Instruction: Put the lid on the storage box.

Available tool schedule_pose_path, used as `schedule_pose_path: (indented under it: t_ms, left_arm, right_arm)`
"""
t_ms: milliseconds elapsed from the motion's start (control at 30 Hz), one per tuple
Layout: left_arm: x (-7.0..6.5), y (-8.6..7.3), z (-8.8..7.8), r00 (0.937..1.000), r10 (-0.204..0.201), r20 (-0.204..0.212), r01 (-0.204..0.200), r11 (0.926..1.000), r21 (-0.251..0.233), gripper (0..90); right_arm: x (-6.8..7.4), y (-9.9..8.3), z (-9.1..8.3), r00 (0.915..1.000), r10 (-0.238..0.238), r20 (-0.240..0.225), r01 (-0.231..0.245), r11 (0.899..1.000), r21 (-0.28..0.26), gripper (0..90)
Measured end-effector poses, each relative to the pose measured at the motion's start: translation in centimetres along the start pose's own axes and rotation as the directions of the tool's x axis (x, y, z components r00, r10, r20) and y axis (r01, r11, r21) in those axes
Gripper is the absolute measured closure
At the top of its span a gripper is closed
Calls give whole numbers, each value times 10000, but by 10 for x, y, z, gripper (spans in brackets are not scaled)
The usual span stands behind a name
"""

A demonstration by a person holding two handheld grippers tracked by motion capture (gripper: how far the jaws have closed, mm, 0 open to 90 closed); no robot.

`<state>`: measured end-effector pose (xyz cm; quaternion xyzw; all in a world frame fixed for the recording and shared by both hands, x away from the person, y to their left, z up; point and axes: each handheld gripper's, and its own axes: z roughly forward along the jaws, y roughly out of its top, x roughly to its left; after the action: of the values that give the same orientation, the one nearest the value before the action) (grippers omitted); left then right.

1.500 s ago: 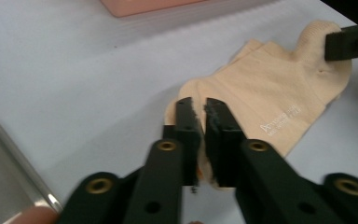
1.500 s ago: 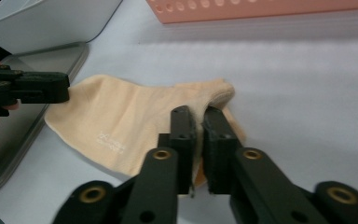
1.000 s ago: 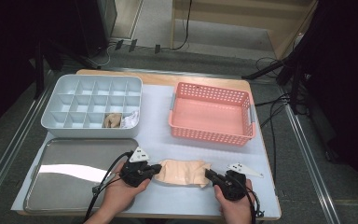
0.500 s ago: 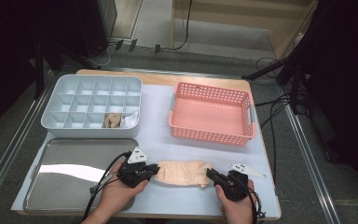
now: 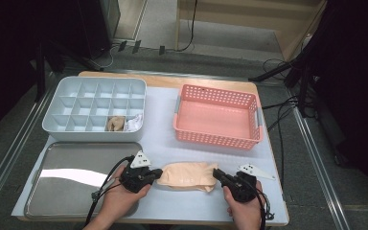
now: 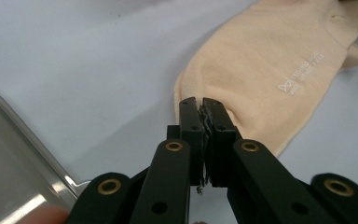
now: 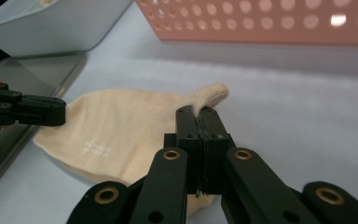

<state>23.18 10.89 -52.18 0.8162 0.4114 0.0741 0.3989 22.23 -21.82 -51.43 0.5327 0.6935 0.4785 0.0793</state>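
Now the left tongs (image 5: 154,172), having just closed again, and the right tongs (image 5: 217,173) each pinch an end of the beige sock (image 5: 187,175) at the bench's (image 5: 163,139) 6 o'clock edge, ready for folding.

Right hand-held gripper (image 7: 198,113) pinches the beige sock (image 7: 121,128).

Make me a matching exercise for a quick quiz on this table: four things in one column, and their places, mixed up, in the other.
Things:
1. sock
2. pink basket
3. metal tray
4. divided box

Places:
A. far left of the table
B. near edge, between the two grippers
C. far right of the table
D. near left, in front of the divided box

Pairs: 1-B, 2-C, 3-D, 4-A
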Motion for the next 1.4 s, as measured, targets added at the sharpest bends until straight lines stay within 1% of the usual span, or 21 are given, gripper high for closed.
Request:
schedule_pose_path:
  t_ms: [67, 167, 233, 267, 333, 400, 467, 567, 633, 700, 767, 800, 933, 1100, 1133, 1200, 1233, 1267, 1300, 1367, 1400]
  left_arm:
    - [0, 0, 0, 10000, 45, -30, -45, 10000, 48, 885]
    - [1, 0, 0, 10000, -12, 7, 12, 10000, 41, 875]
    - [2, -1, 0, 10000, -40, -11, 40, 10000, 52, 873]
    - [2, -1, 0, 10000, -56, -13, 56, 10000, 62, 873]
    - [2, -1, 1, 10000, -42, -31, 42, 10000, 85, 873]
    - [1, -2, 2, 10000, -57, -21, 57, 10000, 60, 872]
    - [1, -1, 2, 10000, -43, -5, 43, 10000, 59, 869]
    - [1, -1, 2, 10000, -89, 33, 89, 9999, 48, 859]
    - [0, -1, 3, 9999, -114, 50, 114, 9999, 11, 852]
    - [-1, -2, 3, 10000, -50, 17, 50, 10000, 25, 856]
    - [-2, -2, 3, 10000, 4, -92, -4, 10000, 48, 885]
    - [-2, -1, 3, 10000, 29, -83, -28, 10000, 72, 894]
    - [-1, -1, 3, 9999, 43, -121, -41, 9998, 205, 900]
    - [-2, -1, 4, 9998, 81, -181, -78, 9999, 145, 900]
    - [-1, -1, 4, 9999, 27, -154, -26, 9999, 105, 900]
    - [-1, -2, 3, 10000, -56, -72, 55, 9999, -108, 893]
    - [-1, -1, 2, 10000, -21, -49, 20, 9998, -197, 876]
    - [-1, -1, 1, 10000, -51, -17, 51, 9995, -301, 852]
    - [-1, 0, 0, 9998, -173, 28, 174, 9989, -426, 829]
    - [-1, 1, -2, 9997, -233, 110, 238, 9981, -562, 814]
    - [0, 2, -3, 9996, -252, 157, 260, 9981, -560, 814]
  right_arm:
    - [-4, -1, 4, 9994, 86, -341, -70, 9988, 480, 819]
    - [-8, -3, 1, 9996, 218, -196, -210, 9991, 373, 757]
    - [-14, -5, -7, 9991, 432, 18, -432, 9990, 150, 758]
    - [-17, -6, -9, 9989, 451, 101, -452, 9989, 104, 779]
    - [-24, -9, -15, 9963, 754, 413, -756, 9971, 43, 820]
    - [-25, -11, -14, 9947, 896, 498, -906, 9958, 164, 824]
    - [-22, -11, -9, 9962, 748, 446, -763, 9966, 311, 806]
    - [-14, -12, 0, 9981, 556, 277, -568, 9973, 474, 728]
    - [-10, -14, 6, 9986, 330, 421, -357, 9973, 647, 763]
    - [-7, -14, 8, 9991, 251, 343, -279, 9963, 815, 850]
    - [-4, -13, 7, 9982, -186, 565, 140, 9966, 817, 881]
    - [-4, -12, 5, 9971, -261, 713, 207, 9970, 741, 885]
    - [-10, -7, -2, 9901, -313, 1370, 262, 9989, 393, 890]
    - [-15, -9, 0, 9823, -456, 1818, 352, 9976, 600, 889]
    - [-15, -8, 1, 9825, -487, 1800, 390, 9976, 575, 885]
    - [-14, -8, 0, 9879, -256, 1528, 189, 9988, 449, 840]
    - [-13, -8, -3, 9900, -196, 1394, 163, 9996, 251, 782]
    - [-10, -8, -6, 9914, -201, 1293, 202, 9998, 5, 754]
    - [-8, -8, -9, 9942, -182, 1064, 209, 9995, -240, 749]
    - [-3, -6, -16, 9982, -148, 584, 194, 9967, -786, 738]
    - [-1, -5, -18, 9991, -107, 410, 145, 9956, -931, 732]
